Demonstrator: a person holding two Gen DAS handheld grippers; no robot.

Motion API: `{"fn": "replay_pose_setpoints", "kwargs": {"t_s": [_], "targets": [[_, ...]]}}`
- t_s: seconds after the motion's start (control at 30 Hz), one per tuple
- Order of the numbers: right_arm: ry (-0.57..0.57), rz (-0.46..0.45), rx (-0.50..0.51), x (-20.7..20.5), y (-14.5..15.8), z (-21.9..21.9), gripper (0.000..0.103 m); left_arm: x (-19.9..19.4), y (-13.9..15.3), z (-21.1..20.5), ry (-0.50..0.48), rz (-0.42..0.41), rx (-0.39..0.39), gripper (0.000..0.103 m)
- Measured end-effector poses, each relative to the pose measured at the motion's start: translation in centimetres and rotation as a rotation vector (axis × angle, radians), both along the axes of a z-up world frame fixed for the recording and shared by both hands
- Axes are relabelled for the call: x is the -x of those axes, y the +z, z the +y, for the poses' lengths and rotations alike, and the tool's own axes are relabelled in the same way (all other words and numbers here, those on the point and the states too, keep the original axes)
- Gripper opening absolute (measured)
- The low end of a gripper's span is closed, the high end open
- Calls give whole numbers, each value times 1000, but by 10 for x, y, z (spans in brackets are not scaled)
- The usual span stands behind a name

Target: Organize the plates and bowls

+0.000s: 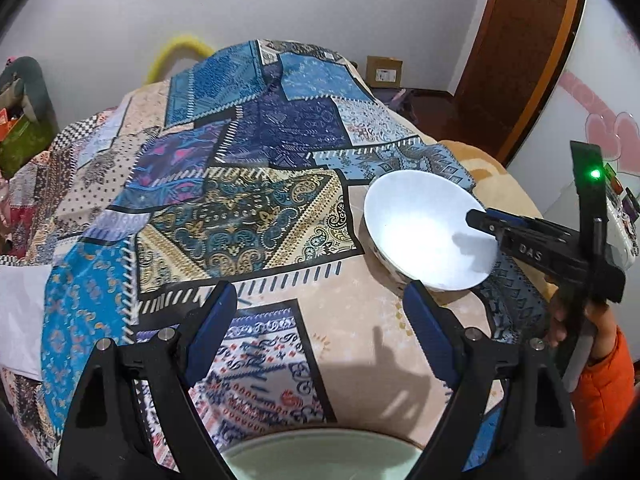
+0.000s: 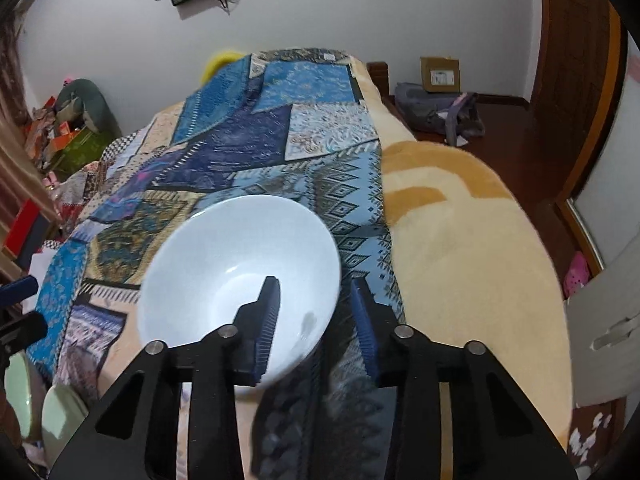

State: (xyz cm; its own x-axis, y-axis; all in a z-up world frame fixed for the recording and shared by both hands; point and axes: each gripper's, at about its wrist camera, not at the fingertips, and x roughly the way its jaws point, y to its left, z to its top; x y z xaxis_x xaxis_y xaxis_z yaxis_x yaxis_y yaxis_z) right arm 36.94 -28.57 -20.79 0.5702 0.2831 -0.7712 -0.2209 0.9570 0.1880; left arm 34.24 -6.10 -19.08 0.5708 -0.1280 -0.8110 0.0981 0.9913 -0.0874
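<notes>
- While the white bowl (image 2: 240, 276) sits on the patterned cloth (image 1: 248, 208), its right rim is straddled, ungripped, by the parted right claw (image 2: 316, 320).
- The left claw (image 1: 320, 332) is held wide apart, nothing between its fingers.

Both grippers, left gripper (image 1: 316, 308) and right gripper (image 2: 314, 304), have black frames, ribbed blue pads, silver screws; at frame right, an orange sleeve (image 1: 604, 392), green light, "DAS" lettering

Glossy white bowl (image 2: 240, 280), patterned cloth (image 1: 256, 216)
</notes>
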Motion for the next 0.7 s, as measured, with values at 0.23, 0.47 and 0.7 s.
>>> {"fn": "replay_pose_setpoints", "kwargs": {"t_s": [0.23,0.47,0.7], "targets": [[38,57,-9,-18,-18,5,15,-17,-14,-4,-10,23,23,85],[121,30,9,-7,-17,16,14,-27,-26,-8,-13,39,14,83],[238,4,15,9,-14,41,14,-36,-49,3,21,128,20,65]]}}
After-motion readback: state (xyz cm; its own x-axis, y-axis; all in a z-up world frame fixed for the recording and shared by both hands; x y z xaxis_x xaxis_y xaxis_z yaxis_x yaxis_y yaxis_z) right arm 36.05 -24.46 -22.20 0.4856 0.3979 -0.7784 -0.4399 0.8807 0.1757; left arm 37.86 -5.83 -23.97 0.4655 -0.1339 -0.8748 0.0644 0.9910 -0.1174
